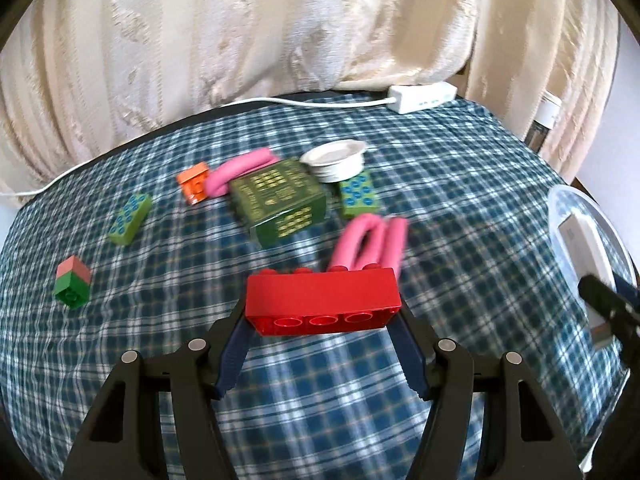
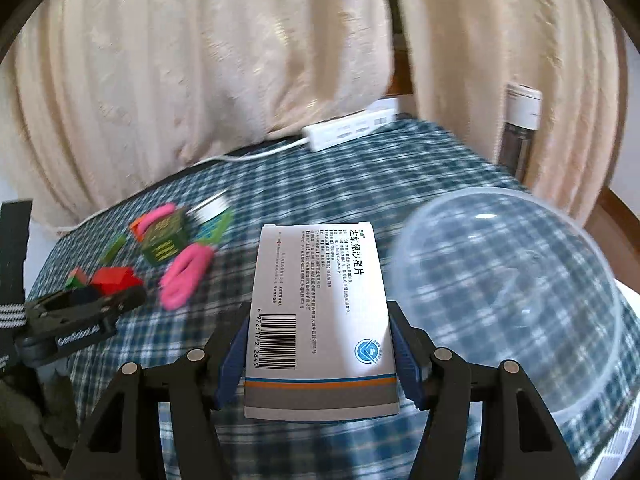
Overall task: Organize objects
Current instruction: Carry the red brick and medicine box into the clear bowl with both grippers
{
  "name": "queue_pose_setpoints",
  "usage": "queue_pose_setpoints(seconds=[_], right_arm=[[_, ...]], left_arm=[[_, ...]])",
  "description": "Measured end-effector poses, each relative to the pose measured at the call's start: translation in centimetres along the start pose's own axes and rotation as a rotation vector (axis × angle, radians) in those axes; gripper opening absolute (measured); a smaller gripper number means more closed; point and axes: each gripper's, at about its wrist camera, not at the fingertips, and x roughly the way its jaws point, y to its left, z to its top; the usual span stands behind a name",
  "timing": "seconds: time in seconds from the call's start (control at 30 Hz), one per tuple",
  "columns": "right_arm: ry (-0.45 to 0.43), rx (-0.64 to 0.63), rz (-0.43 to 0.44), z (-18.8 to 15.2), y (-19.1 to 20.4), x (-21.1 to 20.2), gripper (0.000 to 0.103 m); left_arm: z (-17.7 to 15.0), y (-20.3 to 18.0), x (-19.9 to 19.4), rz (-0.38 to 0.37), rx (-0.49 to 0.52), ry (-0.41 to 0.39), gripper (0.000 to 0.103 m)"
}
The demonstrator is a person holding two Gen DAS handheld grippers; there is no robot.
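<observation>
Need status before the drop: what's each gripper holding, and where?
Left gripper: red brick, by its ends. Right gripper: white box, by its long sides.

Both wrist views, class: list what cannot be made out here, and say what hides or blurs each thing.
- Dark green box, left wrist view: gold lettering smeared by motion blur.
- White medicine box, right wrist view: small print too fine to read.
- Bottle, right wrist view: partly behind the curtain.
- Clear bowl, right wrist view: near rim cut off by the picture's edge.
</observation>
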Motion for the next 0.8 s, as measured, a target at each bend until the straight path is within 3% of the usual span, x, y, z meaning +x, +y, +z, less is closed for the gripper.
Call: queue_pose_setpoints(seconds=[0.5,0.8], right_arm=[[-0.099,0.168,-0.174,1.2,-11.4,-2.5,0.066],[-0.105,0.199,-0.218,1.0,-14.9,-2.7,0.066]], left_arm=[[1.7,-9.8,0.3,-0.089,0.153,0.007,0.066],[2.5,-15.7,0.7,-0.160,0.246,0.017,0.066]])
